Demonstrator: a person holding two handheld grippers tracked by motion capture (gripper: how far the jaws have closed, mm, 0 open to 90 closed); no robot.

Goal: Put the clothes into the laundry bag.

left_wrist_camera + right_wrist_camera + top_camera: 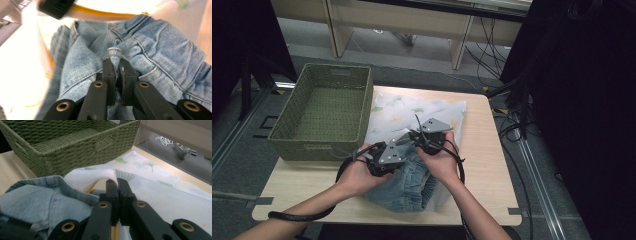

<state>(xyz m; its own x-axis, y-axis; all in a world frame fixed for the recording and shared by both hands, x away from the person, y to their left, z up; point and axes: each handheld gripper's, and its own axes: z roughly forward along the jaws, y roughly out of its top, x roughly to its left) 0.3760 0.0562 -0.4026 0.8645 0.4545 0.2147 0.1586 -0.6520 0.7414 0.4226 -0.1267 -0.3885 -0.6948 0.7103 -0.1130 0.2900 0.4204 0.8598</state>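
Two hands hide much of the denim garment (404, 187) lying near the table's (484, 165) front edge, inside a white mesh bag (412, 112). The left gripper (116, 68) is clamped on a fold of the denim; its far side blurs away. The right gripper (117, 185) pinches the bag's rim just beside it. A green basket (319, 112) borders the bag's left; bare tabletop lies to the right.

Wooden table (492, 165) with a green woven basket (323, 111) at its left rear, just beside a white leaf-print mesh bag (422, 110). Denim garment (404, 187) lies on the bag's near end. Left gripper (399, 145) and right gripper (414, 135) meet over the denim, hands close together.
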